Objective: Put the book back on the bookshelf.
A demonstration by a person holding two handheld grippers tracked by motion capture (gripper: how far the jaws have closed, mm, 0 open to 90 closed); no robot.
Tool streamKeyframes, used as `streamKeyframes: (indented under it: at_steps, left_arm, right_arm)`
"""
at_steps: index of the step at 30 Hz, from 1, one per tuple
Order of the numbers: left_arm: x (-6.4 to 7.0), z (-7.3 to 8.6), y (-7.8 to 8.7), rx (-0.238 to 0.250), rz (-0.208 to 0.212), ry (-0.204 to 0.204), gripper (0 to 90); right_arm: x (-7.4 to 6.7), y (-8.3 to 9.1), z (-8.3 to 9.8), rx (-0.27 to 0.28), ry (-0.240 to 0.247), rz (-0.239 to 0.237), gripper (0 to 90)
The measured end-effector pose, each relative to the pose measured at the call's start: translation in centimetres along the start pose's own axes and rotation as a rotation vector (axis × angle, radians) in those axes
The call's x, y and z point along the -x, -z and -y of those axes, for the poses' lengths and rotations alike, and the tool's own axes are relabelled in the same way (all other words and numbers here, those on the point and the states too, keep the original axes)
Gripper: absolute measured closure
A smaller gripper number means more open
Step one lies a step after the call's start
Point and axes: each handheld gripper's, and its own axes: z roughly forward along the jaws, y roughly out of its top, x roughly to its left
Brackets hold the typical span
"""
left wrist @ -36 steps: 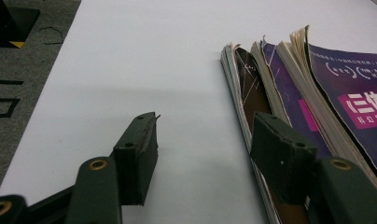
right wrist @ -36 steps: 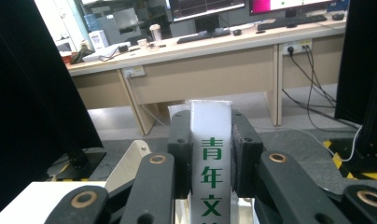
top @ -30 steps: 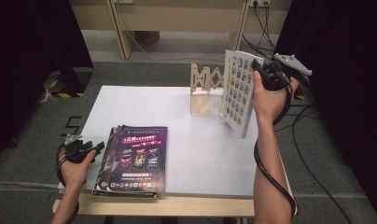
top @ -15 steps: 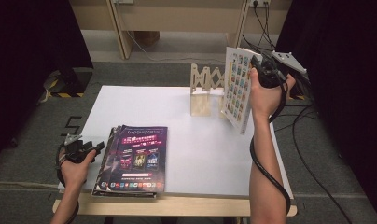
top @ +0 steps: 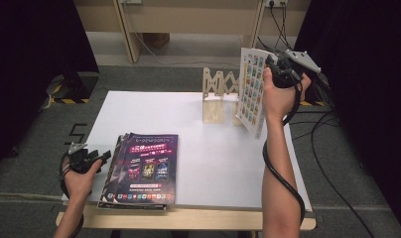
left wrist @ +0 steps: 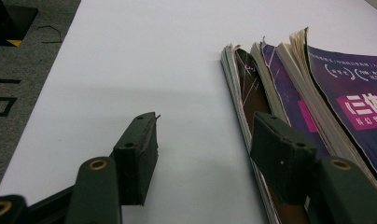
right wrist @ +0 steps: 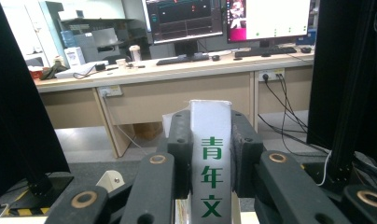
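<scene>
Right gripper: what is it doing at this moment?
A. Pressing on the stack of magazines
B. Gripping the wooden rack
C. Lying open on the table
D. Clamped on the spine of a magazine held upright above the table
D: the right gripper view shows the right gripper with both jaws pressed against the white spine of a magazine, which the high view shows upright beside the wooden rack.
</scene>
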Motion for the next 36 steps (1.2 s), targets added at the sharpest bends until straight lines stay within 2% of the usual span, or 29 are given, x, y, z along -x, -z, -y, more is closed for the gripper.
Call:
streamKeyframes:
  at_steps: [14,36]
  left_arm:
    - [0.1,0.0,0.0,0.001,-0.004,-0.011,40.8]
    - [0.2,0.1,0.1,0.011,-0.005,-0.016,41.1]
  right_arm:
    - [0.3,-1.3,0.3,0.004,0.005,0.016,74.6]
    - [0.1,-3.7,0.5,0.004,0.008,0.026,74.6]
